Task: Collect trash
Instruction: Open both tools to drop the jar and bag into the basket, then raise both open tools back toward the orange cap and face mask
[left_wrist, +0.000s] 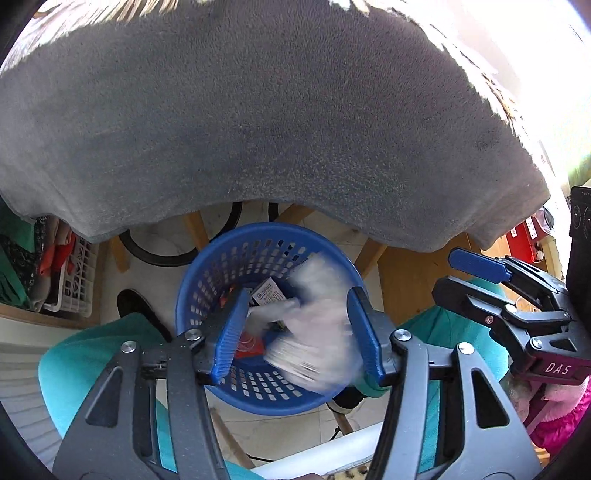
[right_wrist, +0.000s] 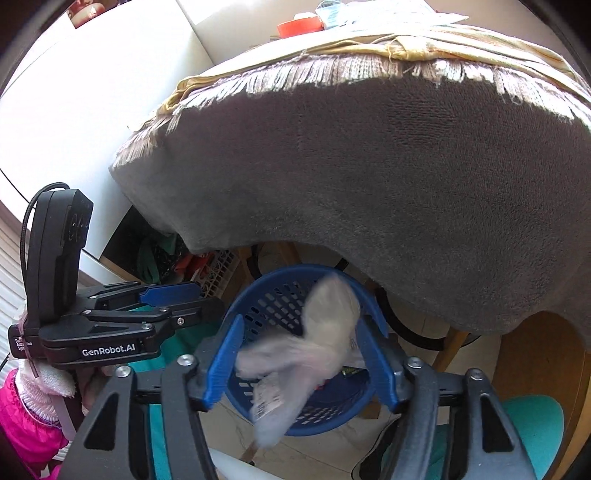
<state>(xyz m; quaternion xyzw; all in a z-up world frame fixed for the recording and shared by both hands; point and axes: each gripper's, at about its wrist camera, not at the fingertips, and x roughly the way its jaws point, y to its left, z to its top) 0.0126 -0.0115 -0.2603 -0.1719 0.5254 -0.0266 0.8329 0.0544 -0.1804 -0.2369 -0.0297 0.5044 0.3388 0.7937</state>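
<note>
A: Start with the big things. What fills the view?

B: A grey cloth (left_wrist: 280, 122) draped over the table (right_wrist: 369, 40), hanging low. Beneath its edge, on the floor, stands a blue basket (left_wrist: 258, 254) with perforated walls, and both grippers point down over it.

A: And the trash?

B: Blurred pale crumpled stuff (left_wrist: 317, 325), paper or wrapping with a printed label, apparently in mid-fall. In the left wrist view it lies between the blue fingers (left_wrist: 231, 332) of the left gripper (left_wrist: 295, 328), over the basket's mouth. In the right wrist view a similar pale wad (right_wrist: 325, 336) sits between the right gripper (right_wrist: 303, 358) and the basket. I cannot tell whether it is one piece or two.

A: Are they gripping it?

B: I'd say not. Both pairs of fingers stand apart, and the pads do not look pressed on the wad. It reads as let go.

A: So what matters next?

B: The wad is straight below the fingers, inside the rim. Some scraps (left_wrist: 267, 291) already lie at the bottom. Each hand looks equally near.
</note>
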